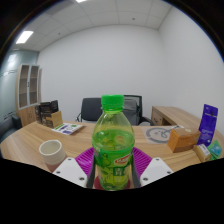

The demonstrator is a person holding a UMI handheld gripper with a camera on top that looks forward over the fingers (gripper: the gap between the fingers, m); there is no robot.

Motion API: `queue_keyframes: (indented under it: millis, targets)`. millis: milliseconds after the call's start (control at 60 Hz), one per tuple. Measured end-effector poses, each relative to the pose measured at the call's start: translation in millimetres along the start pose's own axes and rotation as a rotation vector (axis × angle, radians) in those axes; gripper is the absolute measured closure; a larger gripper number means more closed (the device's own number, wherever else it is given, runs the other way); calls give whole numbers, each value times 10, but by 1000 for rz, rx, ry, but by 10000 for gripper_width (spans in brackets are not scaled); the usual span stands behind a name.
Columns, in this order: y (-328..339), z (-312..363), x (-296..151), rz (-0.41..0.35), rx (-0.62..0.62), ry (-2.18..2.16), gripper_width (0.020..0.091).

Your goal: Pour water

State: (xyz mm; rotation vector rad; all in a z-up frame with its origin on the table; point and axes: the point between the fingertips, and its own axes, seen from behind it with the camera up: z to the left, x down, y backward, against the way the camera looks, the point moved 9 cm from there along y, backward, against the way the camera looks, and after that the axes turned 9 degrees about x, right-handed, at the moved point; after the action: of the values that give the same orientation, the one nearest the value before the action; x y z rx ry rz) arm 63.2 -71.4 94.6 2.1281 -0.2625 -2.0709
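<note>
Between the two fingers of the gripper [112, 172], a green plastic bottle [113, 147] is standing upright, its green cap topping a neck that is rising well above the fingertips. Both purple pads [86, 157] are pressing against the bottle's sides at the level of its label, so the claw is clenched on the bottle and is grasping it around the lower body. Yellow-green liquid is showing through the clear wall of the bottle above the label.

Just beside the left finger, a small white cup [51, 152] is sitting on the wooden table [25, 145], its mouth facing up, apart from the bottle. Beyond the cup, some papers or a magazine [69, 128] are lying flat on the table top. Off to the other side of the bottle, a brown cardboard box [182, 139] is resting on the table, and a round roll or coil [158, 133] is lying near it, farther back. At the far side past the box, a blue package [207, 124] is standing upright.

Behind the table, a dark office chair [92, 108] is facing the desk, with a second chair back [134, 105] showing beside it. Against the wall well beyond the cup, a tall shelf unit [28, 87] is standing, and ceiling lights are glowing overhead in the plain white room
</note>
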Motion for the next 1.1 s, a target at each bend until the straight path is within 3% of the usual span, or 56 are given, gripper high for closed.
queue_keyframes:
  millis: [50, 133, 167, 450, 767, 1100]
  targets:
    - [12, -12, 16, 29, 1, 2, 528]
    - [126, -28, 24, 77, 22, -20, 337]
    - [207, -42, 13, 81, 39, -20, 308]
    - [1408, 343, -145, 228, 143, -7, 284]
    - [2103, 688, -721, 197, 247, -82, 280]
    - [2148, 775, -831, 180, 275, -39, 278]
